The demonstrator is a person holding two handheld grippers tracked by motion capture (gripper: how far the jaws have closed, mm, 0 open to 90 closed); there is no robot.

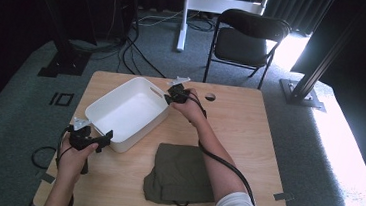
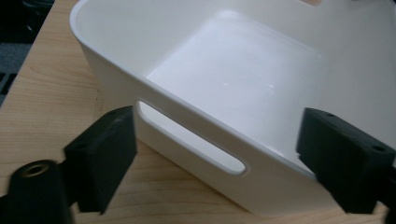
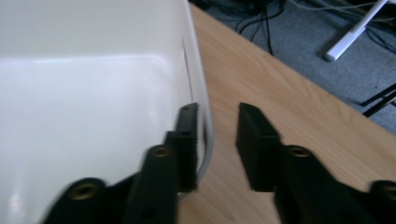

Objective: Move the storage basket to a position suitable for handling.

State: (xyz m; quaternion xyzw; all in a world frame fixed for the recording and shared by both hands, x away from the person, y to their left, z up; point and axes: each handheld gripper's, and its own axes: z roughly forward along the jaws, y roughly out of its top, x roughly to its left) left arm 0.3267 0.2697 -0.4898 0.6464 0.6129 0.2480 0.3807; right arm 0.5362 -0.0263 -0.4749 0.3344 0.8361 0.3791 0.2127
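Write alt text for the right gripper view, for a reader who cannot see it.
The right gripper straddles the rim of a white plastic bin, one black jaw inside the wall and the other outside over the wooden table, with a gap between them. Beyond the table edge lie grey carpet and dark cables.

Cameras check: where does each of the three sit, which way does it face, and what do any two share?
High view: above the person's side, facing forward and down on the table; both forearms enter from below.
Left gripper view: rides the left gripper, facing the white bin; own jaws wide apart.
Right gripper view: rides the right gripper, jaws astride the bin's rim.
Shared: the white bin, in all three.
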